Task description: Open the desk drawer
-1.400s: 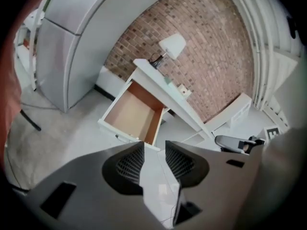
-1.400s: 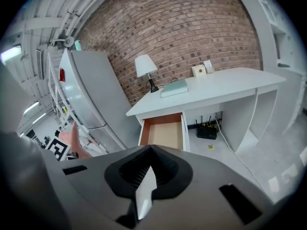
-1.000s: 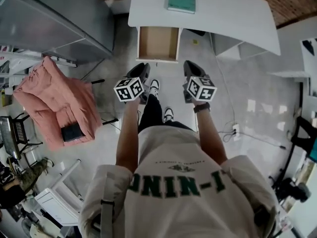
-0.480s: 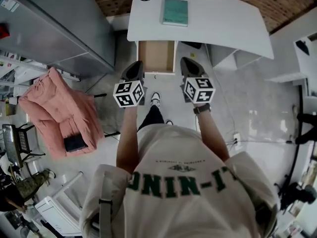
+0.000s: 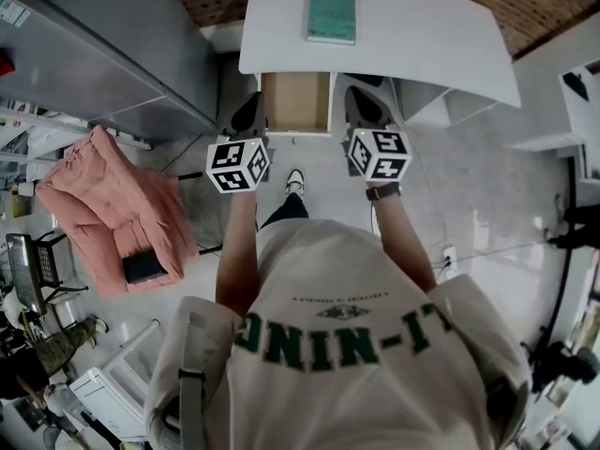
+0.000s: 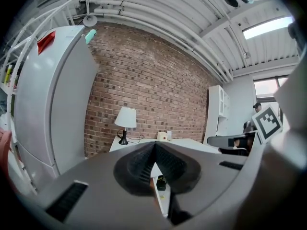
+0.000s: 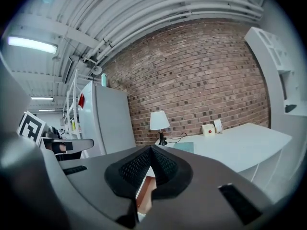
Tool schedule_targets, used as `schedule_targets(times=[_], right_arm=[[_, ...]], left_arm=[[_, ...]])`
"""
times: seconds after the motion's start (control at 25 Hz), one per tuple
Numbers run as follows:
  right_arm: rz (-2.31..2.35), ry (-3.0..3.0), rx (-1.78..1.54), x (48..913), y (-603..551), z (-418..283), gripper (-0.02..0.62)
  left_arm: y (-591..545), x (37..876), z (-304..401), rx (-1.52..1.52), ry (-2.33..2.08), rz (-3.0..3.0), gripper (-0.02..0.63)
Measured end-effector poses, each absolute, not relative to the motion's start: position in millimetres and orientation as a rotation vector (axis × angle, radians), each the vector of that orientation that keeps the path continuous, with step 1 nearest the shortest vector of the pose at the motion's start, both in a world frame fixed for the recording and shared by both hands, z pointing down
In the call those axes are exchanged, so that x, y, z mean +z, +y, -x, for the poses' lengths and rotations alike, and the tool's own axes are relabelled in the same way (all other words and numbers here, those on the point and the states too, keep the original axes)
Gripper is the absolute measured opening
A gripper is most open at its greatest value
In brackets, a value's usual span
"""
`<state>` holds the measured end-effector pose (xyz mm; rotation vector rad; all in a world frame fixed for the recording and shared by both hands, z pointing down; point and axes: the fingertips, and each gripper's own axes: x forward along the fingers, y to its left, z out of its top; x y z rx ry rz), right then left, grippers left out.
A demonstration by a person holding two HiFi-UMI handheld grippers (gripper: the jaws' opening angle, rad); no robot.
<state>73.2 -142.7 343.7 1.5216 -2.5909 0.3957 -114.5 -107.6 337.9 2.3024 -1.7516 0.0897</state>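
The desk drawer (image 5: 296, 101) stands pulled out from under the white desk (image 5: 422, 45), its brown inside bare. My left gripper (image 5: 248, 112) hangs in the air just left of the drawer's front, and its jaws (image 6: 154, 147) meet with nothing between them. My right gripper (image 5: 362, 107) hangs just right of the drawer, apart from it, shut and empty (image 7: 150, 150). Both point roughly level toward the desk. A sliver of the drawer (image 7: 146, 195) shows below the right jaws.
A teal book (image 5: 332, 17) lies on the desk top, with a lamp (image 6: 125, 119) and a small white box (image 7: 208, 129) at the back by the brick wall. A large fridge (image 5: 103, 45) stands left of the desk. A pink-draped chair (image 5: 108, 204) is at my left.
Both grippers have risen and moved up the picture toward the desk edge, now flanking the drawer. The drawer stays open.
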Motion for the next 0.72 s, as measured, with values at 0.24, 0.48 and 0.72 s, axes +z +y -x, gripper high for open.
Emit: schedule_targets(times=[0.24, 0.48, 0.72], right_arm=[[-1.519, -2.572, 0.412, 352, -148, -74, -0.002], [-1.518, -2.563, 0.409, 351, -159, -70, -0.002], [-1.514, -2.53, 0.409, 359, -173, -62, -0.002]], left_arm=[[-117, 343, 112, 0.093, -1.715, -2.315, 0.002], [-132, 345, 112, 0.084, -1.692, -2.321, 0.002], [-148, 362, 119, 0.11, -1.665, -2.317, 0.002]])
